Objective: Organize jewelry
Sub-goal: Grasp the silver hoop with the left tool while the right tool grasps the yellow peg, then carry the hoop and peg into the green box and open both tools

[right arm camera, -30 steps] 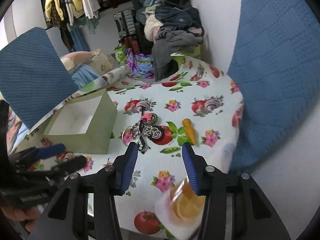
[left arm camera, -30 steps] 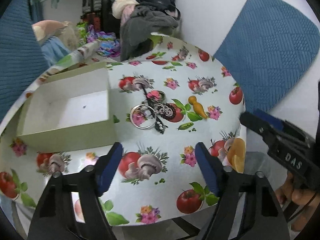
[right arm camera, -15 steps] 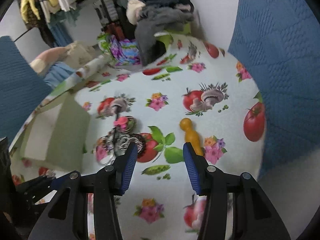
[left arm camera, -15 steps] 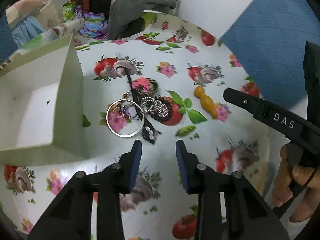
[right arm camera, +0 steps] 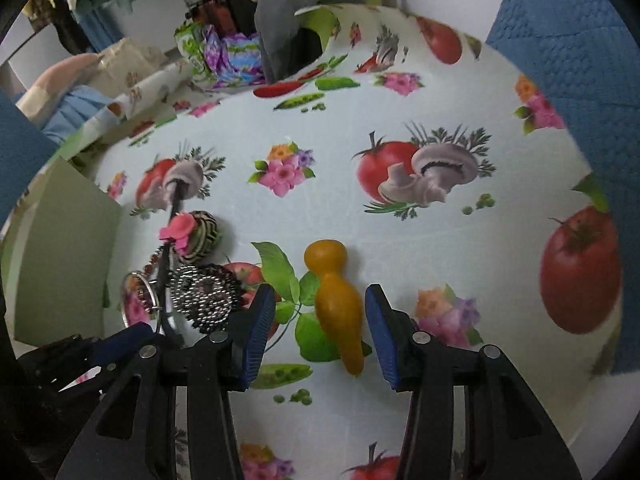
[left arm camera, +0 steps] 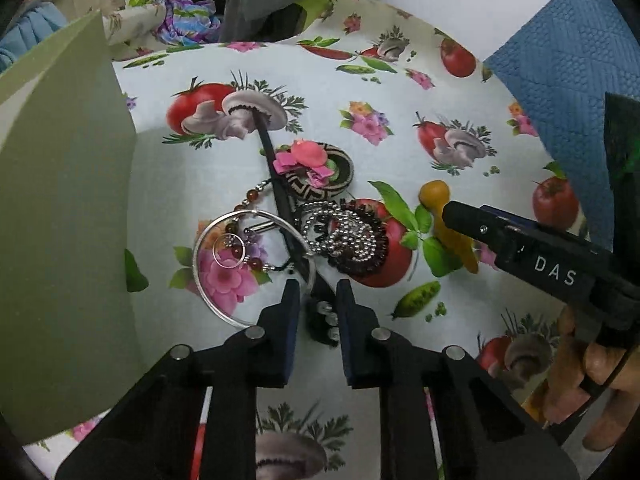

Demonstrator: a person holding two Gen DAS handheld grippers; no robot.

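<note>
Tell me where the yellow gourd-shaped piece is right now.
In the right wrist view the yellow gourd-shaped piece lies on the tablecloth between the right gripper's open fingers, untouched, just right of the beaded jewelry pile.

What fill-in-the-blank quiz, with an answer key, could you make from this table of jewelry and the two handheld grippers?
1. The yellow pear-shaped wooden piece lies between the fingers of the ___ gripper.
2. The pale green cardboard box stands to the ___ of the jewelry pile in the left wrist view.
3. The large thin ring is ___ in colour.
4. The flower on the woven black-and-cream round piece is ___.

Answers: right; left; silver; pink
</note>
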